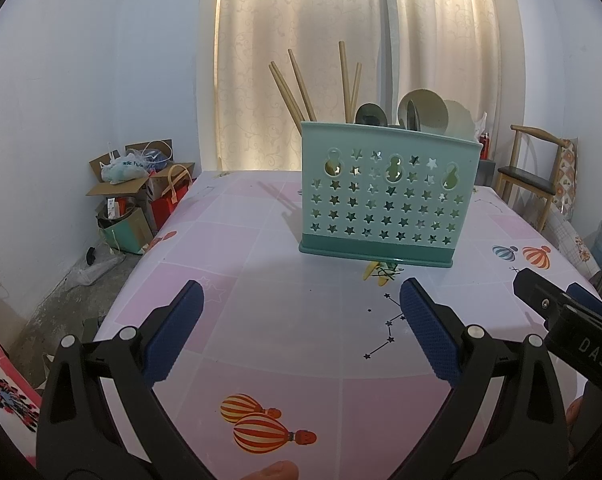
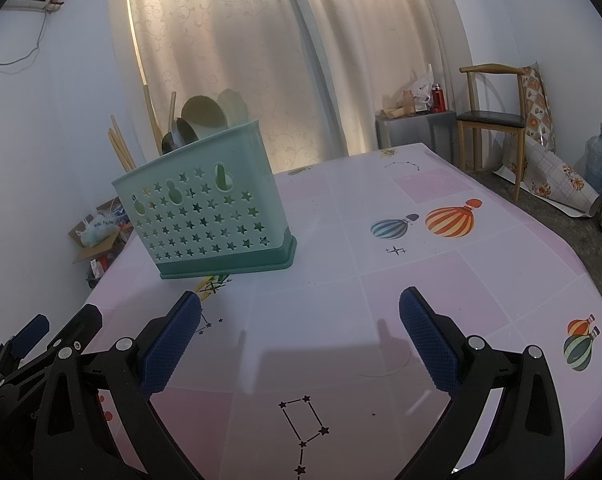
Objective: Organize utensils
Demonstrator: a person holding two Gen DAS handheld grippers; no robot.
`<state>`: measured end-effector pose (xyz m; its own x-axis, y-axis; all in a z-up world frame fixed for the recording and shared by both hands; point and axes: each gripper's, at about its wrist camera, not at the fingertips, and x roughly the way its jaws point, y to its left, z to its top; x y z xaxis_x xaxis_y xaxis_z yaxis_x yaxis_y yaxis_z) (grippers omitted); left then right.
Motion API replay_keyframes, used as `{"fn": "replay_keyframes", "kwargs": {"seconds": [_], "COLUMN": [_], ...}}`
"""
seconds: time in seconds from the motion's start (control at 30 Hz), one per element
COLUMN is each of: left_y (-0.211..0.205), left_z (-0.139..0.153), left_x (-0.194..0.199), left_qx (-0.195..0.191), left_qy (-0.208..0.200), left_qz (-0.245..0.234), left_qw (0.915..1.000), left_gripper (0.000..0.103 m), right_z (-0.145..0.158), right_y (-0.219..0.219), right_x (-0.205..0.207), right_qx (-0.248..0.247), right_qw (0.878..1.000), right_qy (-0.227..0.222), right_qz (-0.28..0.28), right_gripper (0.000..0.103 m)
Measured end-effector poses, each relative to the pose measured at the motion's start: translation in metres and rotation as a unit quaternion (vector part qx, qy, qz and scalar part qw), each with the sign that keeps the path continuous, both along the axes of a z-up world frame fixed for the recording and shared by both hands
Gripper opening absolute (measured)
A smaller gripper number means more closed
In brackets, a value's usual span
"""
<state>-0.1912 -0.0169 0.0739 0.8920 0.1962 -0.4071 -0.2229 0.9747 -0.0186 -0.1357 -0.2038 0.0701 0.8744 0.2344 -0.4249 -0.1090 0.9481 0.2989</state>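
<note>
The left gripper hangs low over the table, its two blue-padded fingers spread wide apart with nothing between them. At its 3 o'clock the black body of the right gripper shows at the frame edge. In the right wrist view the right gripper is likewise spread wide and empty, with the left tool at its 9 o'clock.

The table wears a pink and white checked cloth printed with striped hot-air balloons and star constellations.

Further out, at 12 o'clock from the left gripper and about 11 o'clock from the right, stands the utensil caddy, a pale green plastic box with star-shaped holes and a darker green base, upright on the cloth. Wooden chopsticks lean out of its left part, and spoons with their bowls up stick out of its right part.

Beyond the table, cream curtains hang at 12 o'clock. Cardboard boxes and bags sit on the floor at 10 o'clock, and a wooden chair stands at 2 o'clock beside a water jug.
</note>
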Motion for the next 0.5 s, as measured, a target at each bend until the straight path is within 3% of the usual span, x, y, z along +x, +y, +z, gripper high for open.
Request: {"fn": "replay_keyframes", "kwargs": {"seconds": [0.5], "left_y": [0.0006], "left_z": [-0.0011], "left_x": [-0.0006], "left_qx": [0.000], "left_qy": [-0.003], "left_qz": [0.001], "left_qw": [1.0000], "left_gripper": [0.095], "right_z": [0.0000], "right_y": [-0.0002], "right_x": [-0.0002], "right_qx": [0.001], "right_qw": [1.000], "right_qy": [0.000], "right_qz": [0.000], "right_gripper": [0.097]}}
